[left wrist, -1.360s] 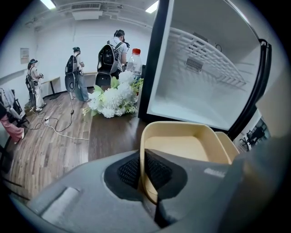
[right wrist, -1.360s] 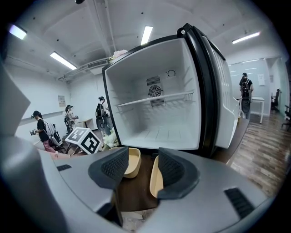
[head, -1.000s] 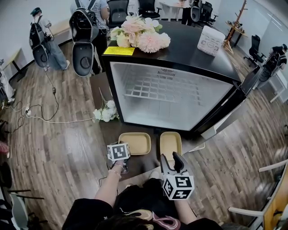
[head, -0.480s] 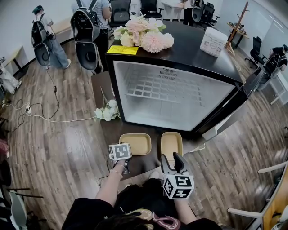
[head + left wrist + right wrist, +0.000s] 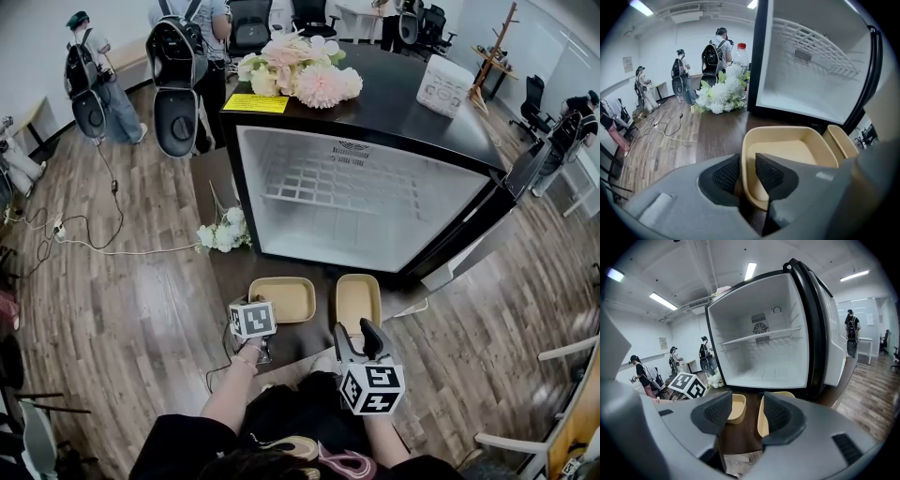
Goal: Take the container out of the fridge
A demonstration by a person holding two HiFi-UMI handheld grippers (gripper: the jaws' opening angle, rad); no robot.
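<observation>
Two tan containers sit on the dark mat in front of the open, empty fridge (image 5: 356,202): a left container (image 5: 281,300) and a right container (image 5: 357,300). My left gripper (image 5: 253,309) is at the left container's near rim. In the left gripper view that container (image 5: 787,154) has its rim between the jaws of the left gripper (image 5: 747,168), which are opening, and the pads no longer press on it. My right gripper (image 5: 357,336) hovers open just short of the right container (image 5: 762,423), holding nothing.
White flowers (image 5: 223,234) lie on the floor left of the fridge, and pink flowers (image 5: 295,75) and a white box (image 5: 439,84) rest on top of it. The fridge door (image 5: 487,239) swings out to the right. People with backpacks (image 5: 178,66) stand behind.
The left gripper's marker cube has edged slightly toward me. Both containers and the right gripper stay where they were.
</observation>
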